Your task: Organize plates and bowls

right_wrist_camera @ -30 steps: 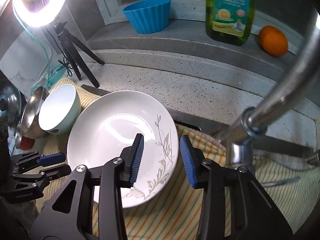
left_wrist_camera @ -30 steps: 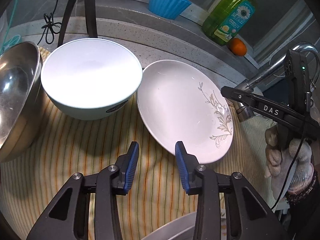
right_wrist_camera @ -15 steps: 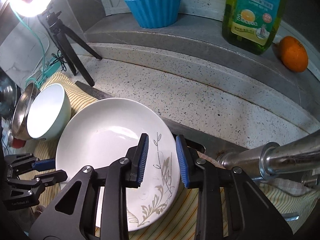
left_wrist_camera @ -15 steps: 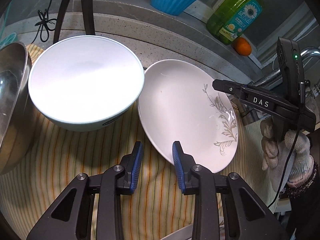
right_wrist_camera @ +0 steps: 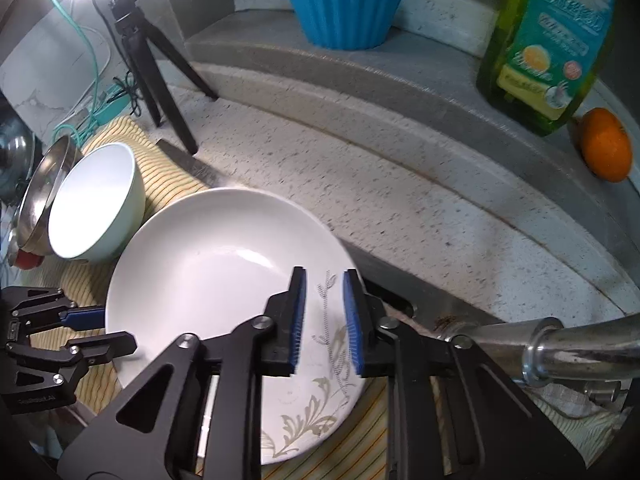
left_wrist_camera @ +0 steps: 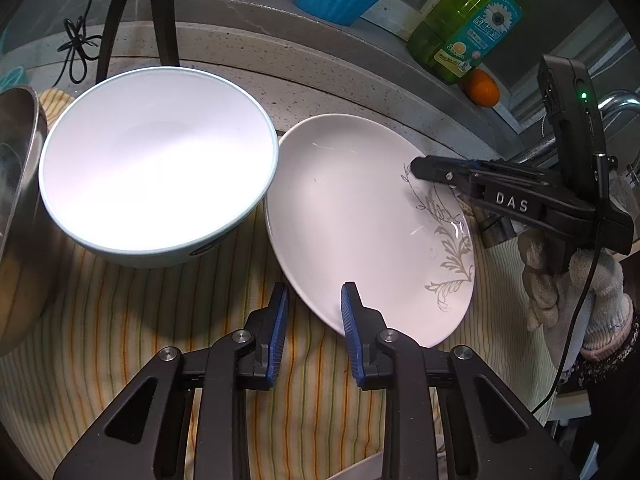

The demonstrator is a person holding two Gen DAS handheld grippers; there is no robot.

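Note:
A white plate with a grey leaf pattern (left_wrist_camera: 360,216) lies tilted on a striped cloth (left_wrist_camera: 120,340); it also shows in the right wrist view (right_wrist_camera: 208,280). A white bowl (left_wrist_camera: 156,168) stands to its left, touching it. My left gripper (left_wrist_camera: 314,300) is open, its jaws on either side of the plate's near rim. My right gripper (right_wrist_camera: 324,296) is open with a narrow gap, over the plate's patterned far edge; it also shows in the left wrist view (left_wrist_camera: 416,168).
A steel bowl (left_wrist_camera: 16,200) leans at the far left. A blue fluted cup (right_wrist_camera: 344,8), a green soap bottle (right_wrist_camera: 548,40) and an orange (right_wrist_camera: 606,144) stand on the back ledge. A tap spout (right_wrist_camera: 560,344) is at right, a tripod (right_wrist_camera: 152,64) behind the cloth.
Both grippers have moved in toward the plate and narrowed their gaps. The left jaws now flank the near rim; the right gripper has come over the patterned edge.

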